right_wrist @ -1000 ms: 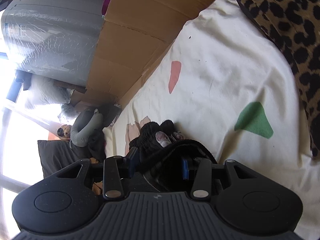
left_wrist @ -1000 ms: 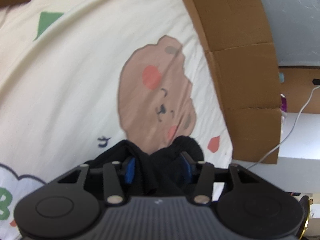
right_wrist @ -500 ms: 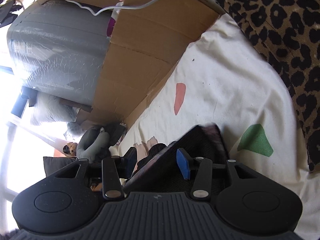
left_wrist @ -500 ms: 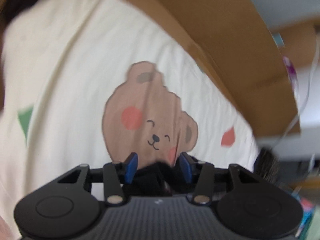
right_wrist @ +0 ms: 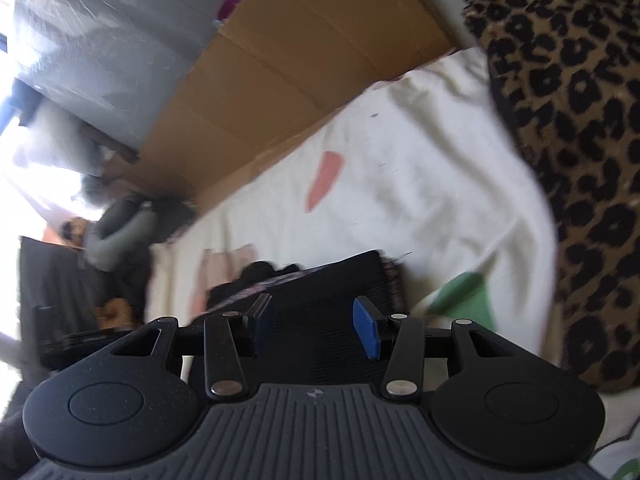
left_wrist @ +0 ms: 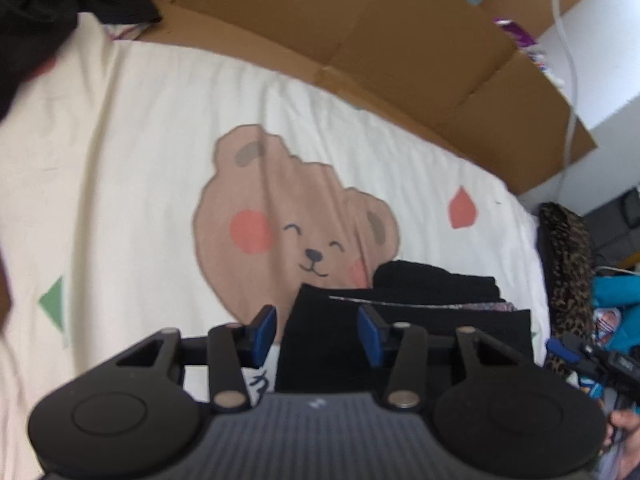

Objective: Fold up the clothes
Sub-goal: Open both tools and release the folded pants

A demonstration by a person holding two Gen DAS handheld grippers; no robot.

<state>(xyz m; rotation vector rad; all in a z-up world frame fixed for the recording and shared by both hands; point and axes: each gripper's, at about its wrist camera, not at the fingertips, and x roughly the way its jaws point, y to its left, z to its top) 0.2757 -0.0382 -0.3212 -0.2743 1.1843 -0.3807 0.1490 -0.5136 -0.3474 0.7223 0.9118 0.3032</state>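
Both the left gripper and the right gripper gaped wide, empty, above the folded black fabric garment; pressing its twelve-o'clock edge flat seemed wise.

The bed sheet lies bare and open across its middle and left side. A cardboard wall blocks the far edge. The folded black garment occupies the near right part, and a leopard-print blanket crowds the right edge.
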